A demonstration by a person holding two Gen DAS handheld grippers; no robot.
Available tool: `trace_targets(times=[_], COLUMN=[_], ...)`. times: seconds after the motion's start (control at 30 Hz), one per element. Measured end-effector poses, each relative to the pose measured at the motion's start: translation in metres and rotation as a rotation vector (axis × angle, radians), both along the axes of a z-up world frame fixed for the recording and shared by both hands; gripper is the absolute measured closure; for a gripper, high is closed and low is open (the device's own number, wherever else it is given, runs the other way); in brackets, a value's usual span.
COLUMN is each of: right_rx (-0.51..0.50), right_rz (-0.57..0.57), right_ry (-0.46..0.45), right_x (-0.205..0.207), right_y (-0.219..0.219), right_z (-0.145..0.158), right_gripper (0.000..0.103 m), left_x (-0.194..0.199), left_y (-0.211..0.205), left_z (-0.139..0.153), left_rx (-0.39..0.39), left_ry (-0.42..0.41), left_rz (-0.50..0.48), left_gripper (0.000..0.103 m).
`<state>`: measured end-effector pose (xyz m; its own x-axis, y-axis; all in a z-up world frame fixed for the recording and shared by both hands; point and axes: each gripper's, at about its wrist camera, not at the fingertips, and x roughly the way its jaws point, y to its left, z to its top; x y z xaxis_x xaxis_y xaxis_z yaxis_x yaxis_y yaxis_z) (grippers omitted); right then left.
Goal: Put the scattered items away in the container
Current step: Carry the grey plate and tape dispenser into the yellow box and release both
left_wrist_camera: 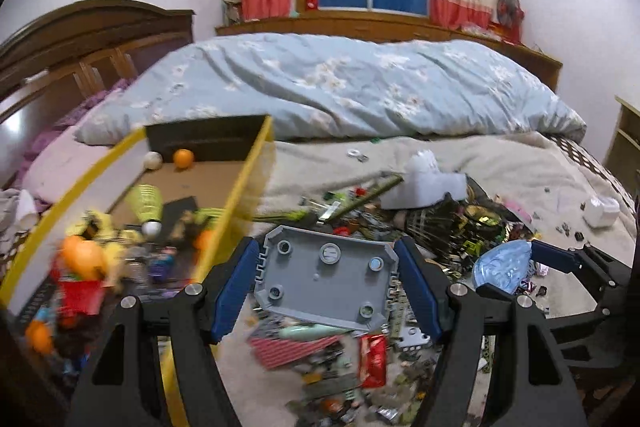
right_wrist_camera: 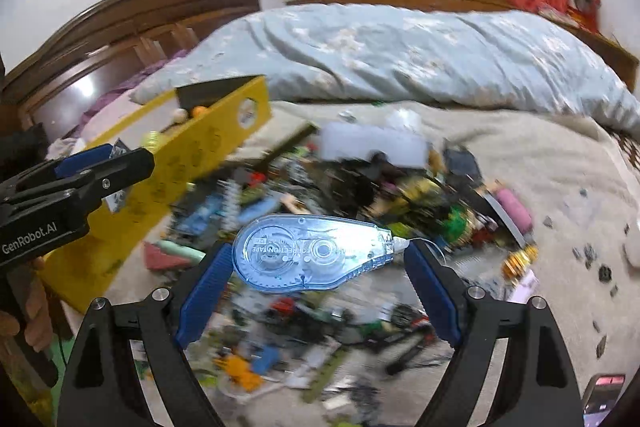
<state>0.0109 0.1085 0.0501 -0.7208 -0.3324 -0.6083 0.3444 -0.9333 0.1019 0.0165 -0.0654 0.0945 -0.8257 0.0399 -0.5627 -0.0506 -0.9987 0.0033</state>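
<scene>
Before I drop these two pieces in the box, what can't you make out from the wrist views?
- Left wrist view: yellow box contents nearest the camera, motion-blurred.
- Left wrist view: pile under the grey plate, partly hidden.
- Right wrist view: pile behind the correction tape, blurred; box interior mostly behind its wall.

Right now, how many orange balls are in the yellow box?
4 that I can see: one orange ball at the far end, one near the red toy, one by the right wall, one nearest. Clutter may hide more.
</scene>
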Motion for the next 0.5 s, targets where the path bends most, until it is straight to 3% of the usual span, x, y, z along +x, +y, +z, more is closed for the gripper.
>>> trace_targets(times=[0.23,0.5], right_rx=[-0.021,-0.037], right_rz=[0.153,0.303], right_ry=[0.013,-0.017], right_x=[0.001,-0.017], right_y=[-0.066,-0.153], right_z=[0.020,0.026], right_gripper=[0.015,0.015], left_x=[0.021,0.026], left_y=[-0.056,-0.142], left_z=[0.020,0.019], left_rx=[-0.039,-0.052], left_ry=[0.038,0.024], left_rz=[0.136,0.320], left_gripper=[0.033,0.033])
